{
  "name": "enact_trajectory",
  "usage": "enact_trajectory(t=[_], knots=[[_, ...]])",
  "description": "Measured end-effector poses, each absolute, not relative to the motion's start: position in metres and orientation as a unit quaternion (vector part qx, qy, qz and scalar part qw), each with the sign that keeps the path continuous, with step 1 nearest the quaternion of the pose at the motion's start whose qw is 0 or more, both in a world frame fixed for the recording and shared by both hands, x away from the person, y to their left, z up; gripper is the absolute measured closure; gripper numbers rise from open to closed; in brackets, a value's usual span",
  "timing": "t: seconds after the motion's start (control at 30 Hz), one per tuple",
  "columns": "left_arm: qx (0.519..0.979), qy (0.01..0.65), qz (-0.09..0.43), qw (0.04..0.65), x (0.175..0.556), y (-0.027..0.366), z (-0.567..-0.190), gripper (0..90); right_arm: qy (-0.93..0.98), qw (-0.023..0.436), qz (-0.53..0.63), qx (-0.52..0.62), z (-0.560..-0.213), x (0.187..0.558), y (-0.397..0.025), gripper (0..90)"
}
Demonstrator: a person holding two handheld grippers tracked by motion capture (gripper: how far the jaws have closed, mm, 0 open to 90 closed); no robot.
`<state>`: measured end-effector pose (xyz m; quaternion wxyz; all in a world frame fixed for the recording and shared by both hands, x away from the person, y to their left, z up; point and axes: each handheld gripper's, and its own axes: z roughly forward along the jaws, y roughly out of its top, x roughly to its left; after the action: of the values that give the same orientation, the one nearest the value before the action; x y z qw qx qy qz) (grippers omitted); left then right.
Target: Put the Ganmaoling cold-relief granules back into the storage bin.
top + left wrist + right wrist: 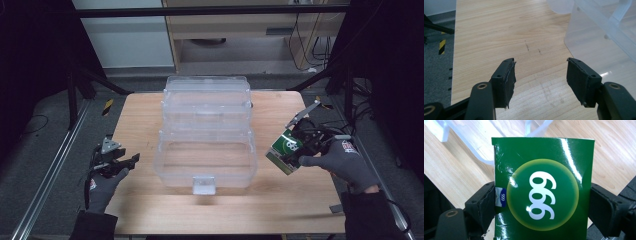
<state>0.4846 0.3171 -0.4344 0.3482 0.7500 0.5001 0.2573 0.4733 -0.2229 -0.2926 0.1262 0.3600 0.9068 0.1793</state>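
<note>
A clear plastic tiered storage box (206,135) stands open in the middle of the wooden table (150,210). My right gripper (295,147) is shut on a green carton (284,150) marked 999, held just right of the box's front tray. In the right gripper view the green carton (541,190) sits squeezed between both pads (485,203), with the box's edge (474,145) behind it. My left gripper (125,162) rests open near the table's left edge, empty. In the left gripper view its jaws (540,77) stand wide apart over bare wood, the clear box (604,32) to the right.
The box's upper tiers step back toward the table's far edge (210,92). A metal rail (50,170) runs along the left side of the table. Cables and a wooden cabinet (250,30) lie beyond the far end.
</note>
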Motion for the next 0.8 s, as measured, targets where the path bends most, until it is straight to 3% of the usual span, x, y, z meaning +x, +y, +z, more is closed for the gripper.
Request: enact_trajectory(t=[0.8], knots=[[0.753,0.501,0.256,0.341,0.486,0.317,-0.438,38.8,0.935,0.125,0.205,0.262,-0.264,0.502,-0.177,17.6]])
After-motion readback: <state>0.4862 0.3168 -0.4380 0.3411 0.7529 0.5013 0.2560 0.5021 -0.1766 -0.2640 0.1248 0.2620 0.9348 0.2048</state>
